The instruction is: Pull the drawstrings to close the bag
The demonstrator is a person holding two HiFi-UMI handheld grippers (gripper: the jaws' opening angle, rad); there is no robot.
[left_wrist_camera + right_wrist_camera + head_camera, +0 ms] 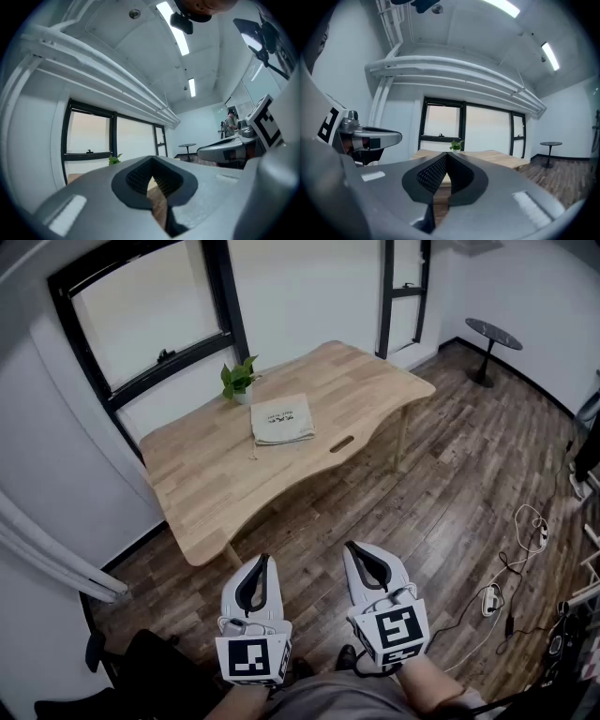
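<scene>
The light wooden counter [206,474] with a wavy near edge stands close to the white wall [56,456], under the black-framed window [141,310]. Its far long edge runs along that wall. Its near edge and its right end face the dark plank floor [441,484], which gives wide room on these two sides. A narrow slot [341,442] is cut in the counter near the near edge.

The flat beige cloth bag [282,420] lies on the far half of the counter, with bare wood on all sides of it. The small green potted plant [238,381] stands just beside its far left corner. Its drawstrings are too small to see clearly.

Both tools are low and near the person, well apart from the bag, with a strip of floor between them and the near edge of the counter. The left hand-held gripper [262,559] has its jaws together with nothing between them, and the right hand-held gripper [352,546] also has its jaws together and empty.

The loose cables [511,568] lie on the floor at the right, and the small round black side table [494,334] stands in the far right corner.

By count: one counter, one bag, one plant, one side table, two grippers.
</scene>
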